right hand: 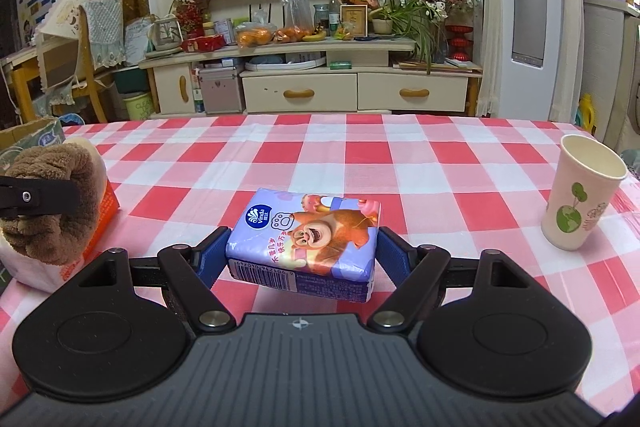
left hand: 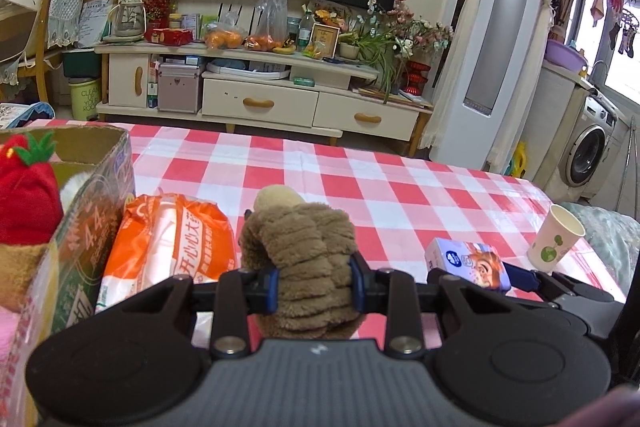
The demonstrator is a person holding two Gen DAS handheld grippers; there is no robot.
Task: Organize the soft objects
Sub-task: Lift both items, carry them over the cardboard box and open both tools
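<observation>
Now: left gripper (left hand: 314, 287) clamped on brown plush (left hand: 304, 251), right gripper (right hand: 302, 251) clamped on tissue pack (right hand: 308, 237); lift clear, lower gently into cardboard box (left hand: 92, 183) at frame left.

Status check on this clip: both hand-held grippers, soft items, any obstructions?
Left hand-held gripper shut on brown plush toy. Right hand-held gripper shut on tissue pack, lifted. Cardboard box at left; orange package beside it.
</observation>
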